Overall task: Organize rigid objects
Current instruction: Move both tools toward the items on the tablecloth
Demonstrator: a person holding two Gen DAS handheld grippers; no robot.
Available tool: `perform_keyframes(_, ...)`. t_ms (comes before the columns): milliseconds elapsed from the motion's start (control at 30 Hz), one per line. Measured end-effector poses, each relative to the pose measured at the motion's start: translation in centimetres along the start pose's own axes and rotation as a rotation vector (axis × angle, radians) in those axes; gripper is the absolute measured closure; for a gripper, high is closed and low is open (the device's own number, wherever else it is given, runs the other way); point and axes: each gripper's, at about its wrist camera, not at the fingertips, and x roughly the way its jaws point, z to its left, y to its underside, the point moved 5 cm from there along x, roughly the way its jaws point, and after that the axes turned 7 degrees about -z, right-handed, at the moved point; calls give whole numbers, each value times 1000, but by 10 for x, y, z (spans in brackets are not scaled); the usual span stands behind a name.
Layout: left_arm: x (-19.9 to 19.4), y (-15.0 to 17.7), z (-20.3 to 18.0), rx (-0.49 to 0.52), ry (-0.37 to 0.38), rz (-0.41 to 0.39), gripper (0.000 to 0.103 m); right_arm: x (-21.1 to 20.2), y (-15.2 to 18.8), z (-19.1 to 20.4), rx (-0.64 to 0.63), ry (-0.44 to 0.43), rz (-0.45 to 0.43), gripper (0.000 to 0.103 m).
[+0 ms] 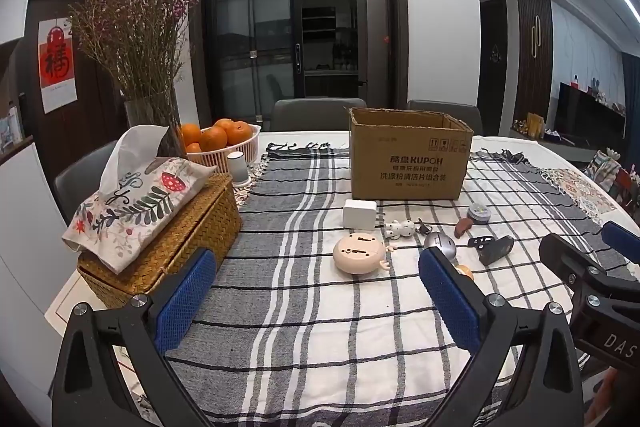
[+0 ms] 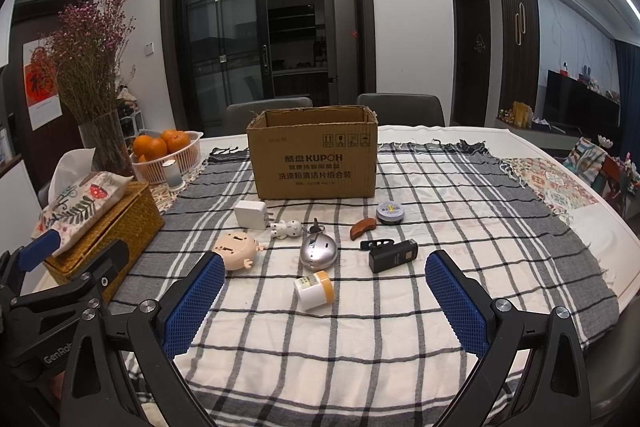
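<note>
While both tools gape empty, left tool (image 1: 316, 301), right tool (image 2: 326, 301), cardboard box (image 2: 316, 163) reads "KUPOH".

**What the views hide**

In the left wrist view, the small jar (image 1: 465, 270) is mostly hidden behind a blue pad. The cardboard box (image 2: 316, 163) conceals its inside. At 3 o'clock, the right hand-held gripper (image 1: 592, 267) is cut by the edge. The tin's (image 2: 389, 212) label is unreadable.

White table (image 2: 612, 227) w/ plaid cloth (image 2: 420, 307), wicker box (image 2: 116, 227), fruit basket (image 2: 176, 159).
</note>
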Motion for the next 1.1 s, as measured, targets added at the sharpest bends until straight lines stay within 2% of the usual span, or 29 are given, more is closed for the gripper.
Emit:
perform_keyframes(533, 4, 6, 2, -5, 1, 17, 0, 1, 3, 3, -1, -2, 15, 1)
perform_keyframes(800, 21, 17, 4, -22, 2, 117, 0, 20, 15, 2, -1, -5, 72, 1)
perform_keyframes(1100, 56, 31, 3, -34, 14, 167, 0, 56, 30, 2, -7, -4, 172, 1)
